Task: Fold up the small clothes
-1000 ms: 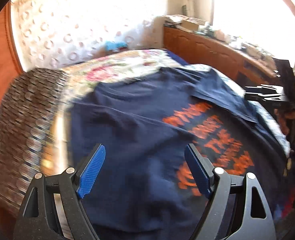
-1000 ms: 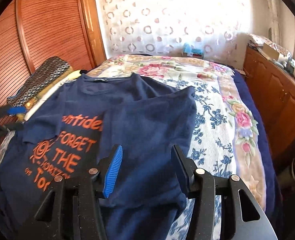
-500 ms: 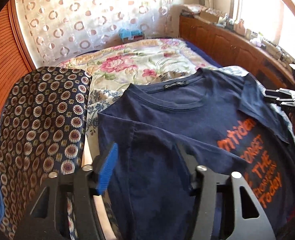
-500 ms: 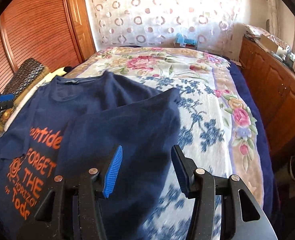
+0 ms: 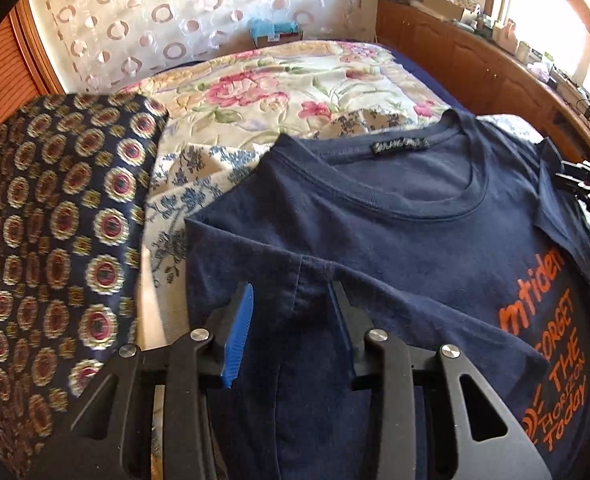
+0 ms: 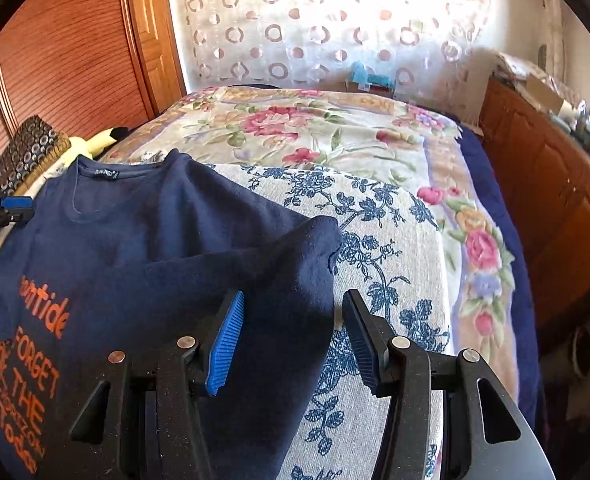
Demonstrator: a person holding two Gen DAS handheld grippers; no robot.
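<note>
Navy cotton T-shirt with orange print [image 5: 395, 240] lay flat, print up, on the floral-quilted bed [image 5: 279, 84], both sides folded inward. Left gripper [image 5: 291, 320] fingers had just been closing over the left fold near the T-shirt's collar, not visibly pinching yet. Right gripper [image 6: 291, 332] sat half-open over the T-shirt's right fold edge, likely to keep the second fold symmetric

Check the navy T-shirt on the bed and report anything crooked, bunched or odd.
The navy T-shirt is not flat. In the right wrist view its right side is folded over the front, ending in a puffed, rumpled corner on the blue floral cloth. Nothing looks torn or spilled.
</note>
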